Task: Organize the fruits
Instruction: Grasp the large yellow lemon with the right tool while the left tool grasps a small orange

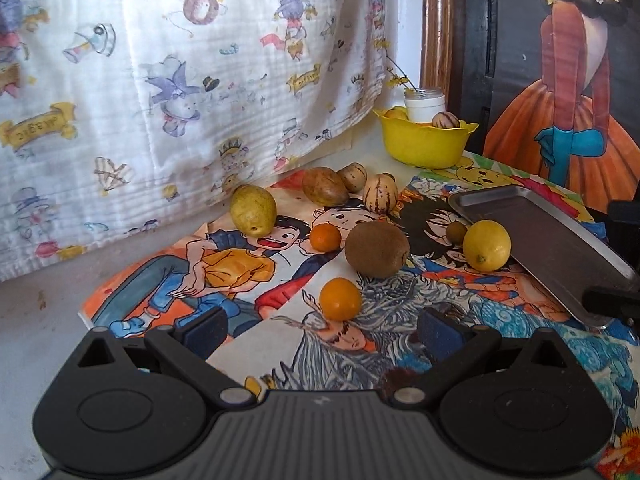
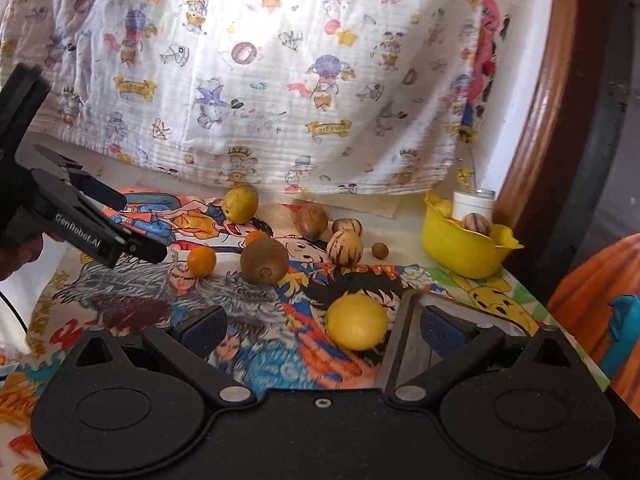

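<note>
Just ahead of the left gripper's spread fingers sits a small orange citrus; beyond it lie a brown kiwi, a second orange one, and a green pear to the far left. The lemon rests between the right gripper's fingertips, touching the metal tray. Striped pepinos stand farther back, near the yellow bowl with more fruit.

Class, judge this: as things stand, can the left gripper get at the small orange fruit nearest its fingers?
Probably yes. The left gripper is open, and the small round orange fruit lies just ahead of its fingertips on the cartoon-printed cloth. Nothing stands between them; the brown fuzzy kiwi sits farther back.
</note>
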Tool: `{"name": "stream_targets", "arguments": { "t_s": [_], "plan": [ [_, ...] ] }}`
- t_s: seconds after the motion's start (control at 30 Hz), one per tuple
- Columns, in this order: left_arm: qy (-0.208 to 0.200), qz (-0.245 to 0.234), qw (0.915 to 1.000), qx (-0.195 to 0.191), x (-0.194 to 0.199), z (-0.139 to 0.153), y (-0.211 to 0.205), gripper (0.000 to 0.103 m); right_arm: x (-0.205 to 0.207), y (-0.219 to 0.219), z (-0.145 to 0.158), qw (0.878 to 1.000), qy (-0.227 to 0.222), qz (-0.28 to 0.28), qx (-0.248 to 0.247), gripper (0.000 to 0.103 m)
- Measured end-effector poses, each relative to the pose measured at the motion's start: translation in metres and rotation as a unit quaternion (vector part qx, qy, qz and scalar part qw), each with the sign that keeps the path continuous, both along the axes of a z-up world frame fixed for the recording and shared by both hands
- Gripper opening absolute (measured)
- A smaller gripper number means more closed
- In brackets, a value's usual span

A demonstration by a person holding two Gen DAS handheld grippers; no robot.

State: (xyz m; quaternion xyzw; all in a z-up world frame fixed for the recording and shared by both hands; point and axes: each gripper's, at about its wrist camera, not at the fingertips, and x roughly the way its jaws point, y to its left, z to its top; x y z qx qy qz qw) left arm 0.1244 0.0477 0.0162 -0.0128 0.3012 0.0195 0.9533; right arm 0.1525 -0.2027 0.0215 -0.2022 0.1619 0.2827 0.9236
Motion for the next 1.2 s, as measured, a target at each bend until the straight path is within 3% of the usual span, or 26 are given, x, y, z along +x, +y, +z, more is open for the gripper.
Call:
{"name": "stream_targets", "arguments": {
  "t_s": [0.2,0.73,1.2],
  "plan": [
    [0.011,0.013,0.9997,-0.019,0.019,-0.005,-0.001,0.103,0.037,0.008,-0.002,1.0,0.013,0.004,-0.013,0.103],
    [0.042,0.031,0.998,-0.035,0.055,-0.024,0.004,0.103,0.092,0.022,-0.026,0.997,0.044,0.036,-0.048,0.103],
    [0.054,0.037,0.9964,-0.053,0.069,-0.035,-0.004,0.096,0.125,0.025,-0.05,0.994,0.099,0.006,-0.041,0.1]
  ]
}}
